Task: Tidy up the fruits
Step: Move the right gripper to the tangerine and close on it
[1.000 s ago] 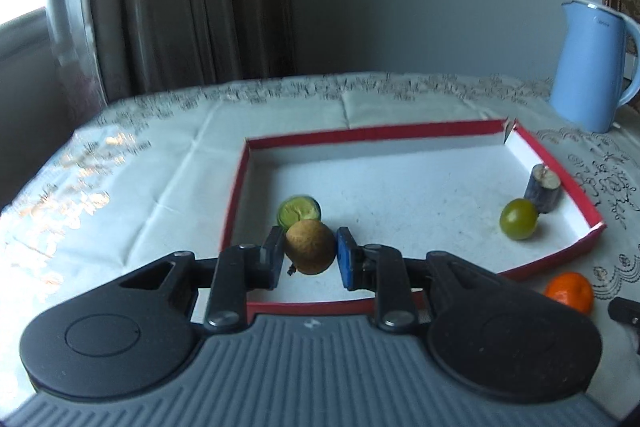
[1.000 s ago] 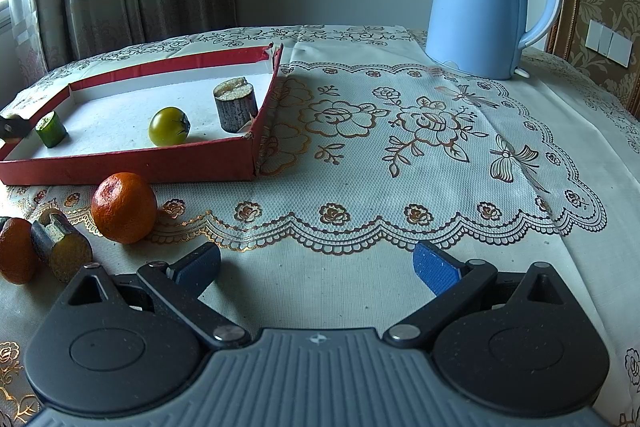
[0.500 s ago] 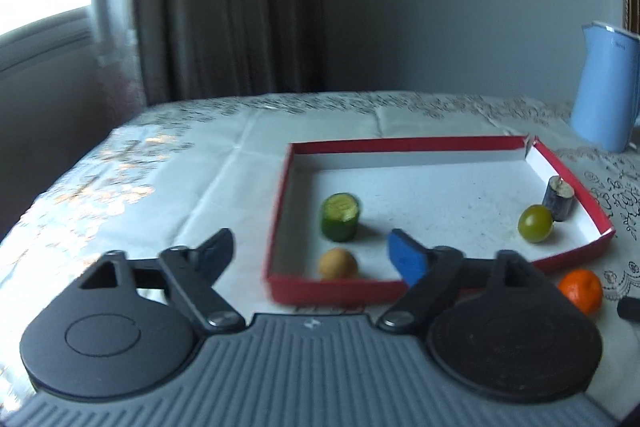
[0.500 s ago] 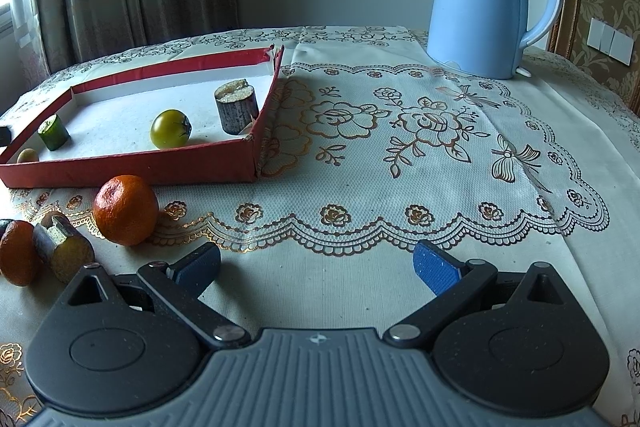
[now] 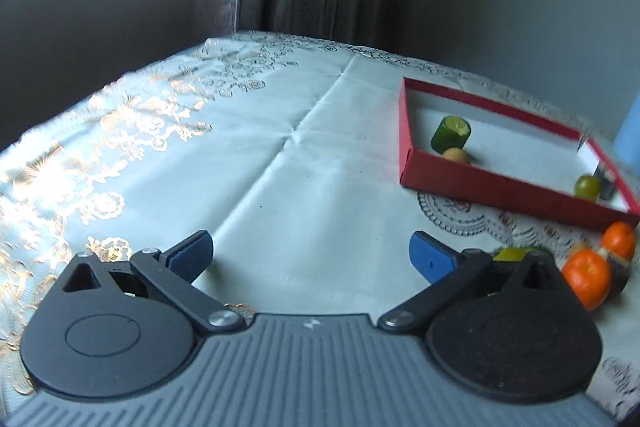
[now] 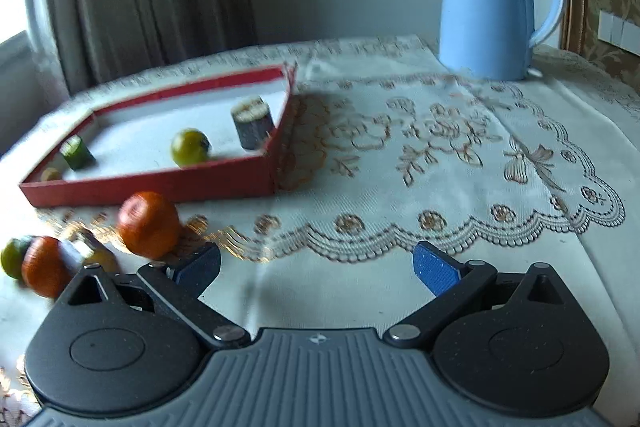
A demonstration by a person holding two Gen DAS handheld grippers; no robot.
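A red tray (image 5: 480, 183) with a white floor lies at the right in the left wrist view. In it sit a green cucumber piece (image 5: 451, 134), a small brown fruit (image 5: 455, 155), a round green fruit (image 5: 587, 186) and a dark cylinder (image 6: 253, 123). My left gripper (image 5: 310, 247) hangs over bare cloth, well back and left of the tray, its jaws opening with nothing between them. My right gripper (image 6: 316, 261) stands open and empty. Two oranges (image 6: 149, 223) (image 6: 44, 265) and small cut pieces (image 6: 86, 253) lie just left of it, in front of the tray (image 6: 160, 187).
A light blue kettle (image 6: 488, 3) stands at the back right on the lace tablecloth. Curtains and a window sill close off the far left side. A chair back rises behind the kettle. The table's left edge drops away beside the left gripper.
The left gripper let go of the brown fruit inside the tray, opened wide, and drew back and to the left. The right gripper barely shifted, only tipping a little.
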